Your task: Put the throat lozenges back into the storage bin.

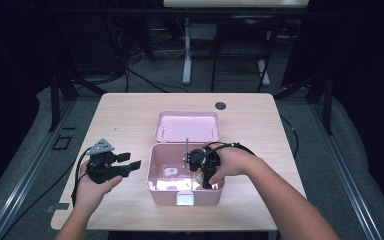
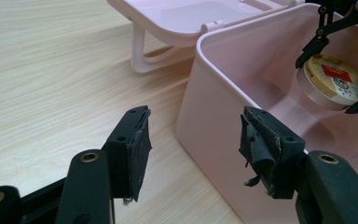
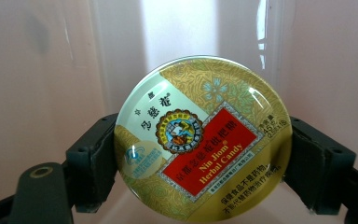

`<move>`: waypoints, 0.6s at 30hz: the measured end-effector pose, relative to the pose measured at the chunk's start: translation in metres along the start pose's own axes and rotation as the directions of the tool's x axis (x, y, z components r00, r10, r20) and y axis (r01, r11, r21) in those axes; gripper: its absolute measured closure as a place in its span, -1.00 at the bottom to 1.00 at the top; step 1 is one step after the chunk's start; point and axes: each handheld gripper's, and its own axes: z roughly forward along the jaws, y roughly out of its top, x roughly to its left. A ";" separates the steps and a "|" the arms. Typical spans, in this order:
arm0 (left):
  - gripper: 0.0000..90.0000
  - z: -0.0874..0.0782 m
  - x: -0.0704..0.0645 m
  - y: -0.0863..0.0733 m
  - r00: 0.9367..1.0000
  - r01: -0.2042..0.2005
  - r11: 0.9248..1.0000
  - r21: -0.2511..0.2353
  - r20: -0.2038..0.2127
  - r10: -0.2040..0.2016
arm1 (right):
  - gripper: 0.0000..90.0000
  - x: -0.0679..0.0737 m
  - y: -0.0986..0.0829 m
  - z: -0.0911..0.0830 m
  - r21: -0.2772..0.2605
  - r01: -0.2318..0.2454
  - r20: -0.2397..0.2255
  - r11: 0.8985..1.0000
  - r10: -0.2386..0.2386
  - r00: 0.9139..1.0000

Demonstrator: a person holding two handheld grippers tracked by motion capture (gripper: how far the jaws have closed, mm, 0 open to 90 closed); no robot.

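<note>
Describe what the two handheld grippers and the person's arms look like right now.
Both grippers are black. The left gripper carries a grey three-cornered plate on top, and its jaws end in worn, frayed black pads with brass-coloured screw holes. The right gripper has similar padded jaws; a black cable loops from it. The forearms are bare, no sleeves visible.

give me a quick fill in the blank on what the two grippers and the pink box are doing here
1. The right gripper is shut on a round candy tin inside the ____ box.
2. The left gripper has its jaws ____ and holds nothing.
3. The box's lid is ____, lying back on the table.
4. The red label on the tin reads Nin Jiom Herbal ____.

Missing words: pink; open; open; Candy
</note>
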 end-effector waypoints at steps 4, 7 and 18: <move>-0.06 0.000 0.000 0.000 1.000 0.001 1.000 0.001 0.000 -0.001 | -0.56 0.000 -0.001 0.004 0.011 -0.001 -0.004 1.000 0.001 1.000; -0.06 0.000 0.000 0.000 1.000 0.002 1.000 0.002 -0.002 -0.002 | -0.56 -0.001 -0.001 0.005 0.004 0.008 0.001 1.000 -0.008 1.000; -0.06 0.000 0.001 0.000 1.000 0.002 1.000 0.000 0.000 -0.002 | -0.56 0.002 0.001 0.012 0.032 0.043 0.009 0.999 -0.044 0.999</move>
